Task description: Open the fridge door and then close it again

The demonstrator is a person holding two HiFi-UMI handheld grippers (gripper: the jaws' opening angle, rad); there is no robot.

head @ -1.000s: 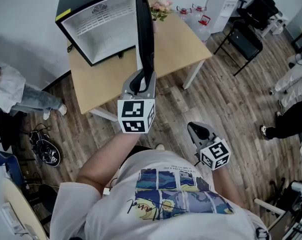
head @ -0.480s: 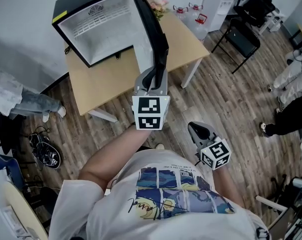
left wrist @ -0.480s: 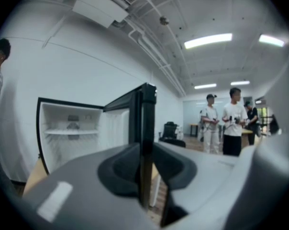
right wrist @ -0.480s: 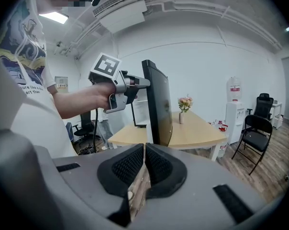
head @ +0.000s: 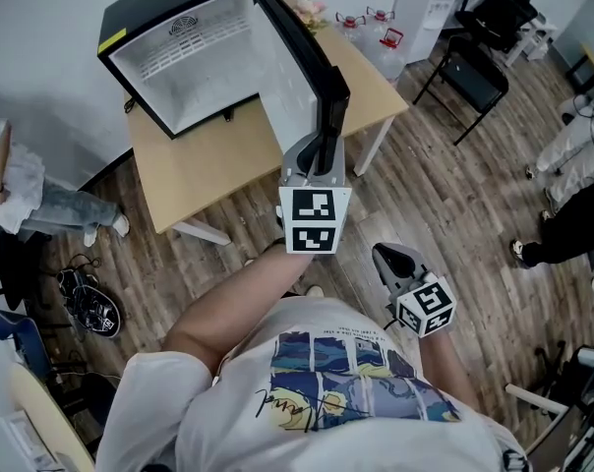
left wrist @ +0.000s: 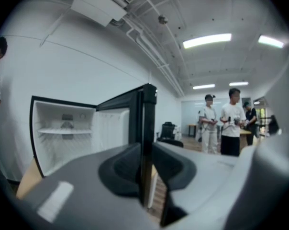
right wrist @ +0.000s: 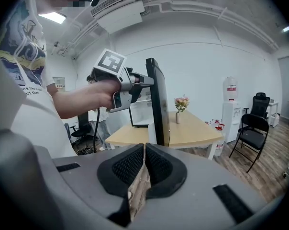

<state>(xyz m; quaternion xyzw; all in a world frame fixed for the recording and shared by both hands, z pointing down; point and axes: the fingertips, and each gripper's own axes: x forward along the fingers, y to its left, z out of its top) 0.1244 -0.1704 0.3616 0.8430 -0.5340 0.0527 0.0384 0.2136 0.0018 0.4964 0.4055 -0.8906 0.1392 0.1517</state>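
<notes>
Left gripper (head: 323,153), jaws closing, seemingly on fridge door (head: 297,72)

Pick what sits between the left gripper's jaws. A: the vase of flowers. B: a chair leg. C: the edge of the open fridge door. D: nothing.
C: in the left gripper view the left gripper pinches the free edge of the fridge door, and its jaws have just been closing on it.
</notes>
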